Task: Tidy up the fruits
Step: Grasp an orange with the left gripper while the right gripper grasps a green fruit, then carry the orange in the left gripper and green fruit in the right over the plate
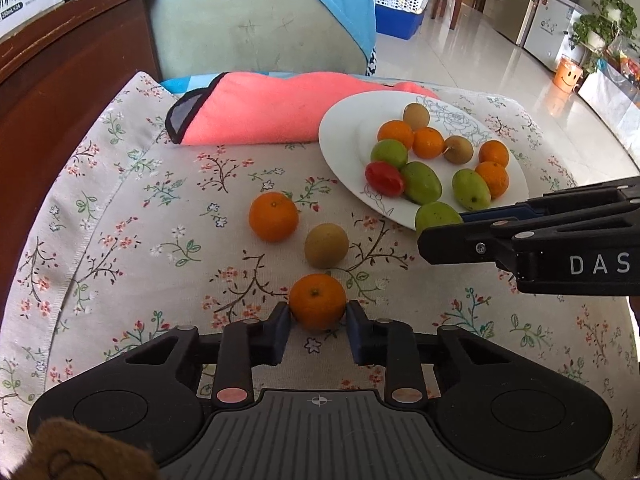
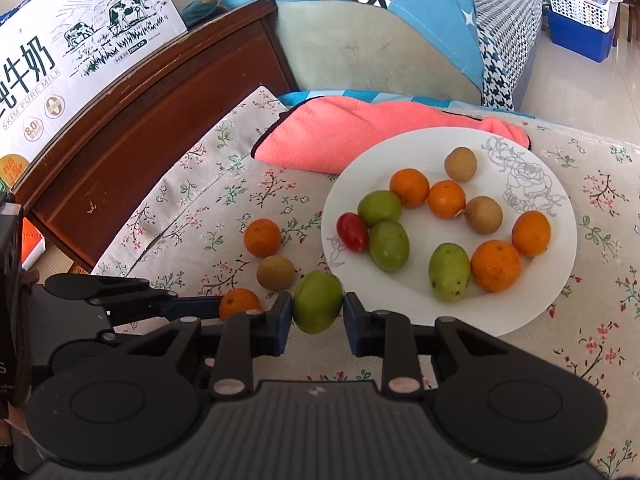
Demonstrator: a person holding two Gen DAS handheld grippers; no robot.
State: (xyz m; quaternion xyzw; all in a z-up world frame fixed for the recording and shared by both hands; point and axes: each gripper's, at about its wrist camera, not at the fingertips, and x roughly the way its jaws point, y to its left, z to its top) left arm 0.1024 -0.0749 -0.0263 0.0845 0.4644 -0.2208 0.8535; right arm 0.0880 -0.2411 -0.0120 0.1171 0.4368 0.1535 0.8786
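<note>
A small orange (image 1: pixel 317 306) is pinched between the pads of the left gripper (image 1: pixel 318 318) on the flowered cloth (image 1: pixel 120 264). A green fruit (image 2: pixel 318 301) is clamped in the right gripper (image 2: pixel 317 312), just before the rim of the white plate (image 2: pixel 560 264). Beyond the left gripper, a brown fruit (image 1: pixel 326 245) and another orange (image 1: pixel 273 216) are seen on the cloth.

Bright, even daylight in both views. Strongest glare sits on the tiled floor (image 1: pixel 472 60) beyond the white plate (image 1: pixel 348 140), where its sheen washes out detail. Shadows beside the plate are soft and short. Fisheye bending curves the wooden headboard (image 2: pixel 132 128) left of the plate; frame corners go dark. Fruit on the plate is sharp; far background is soft.
</note>
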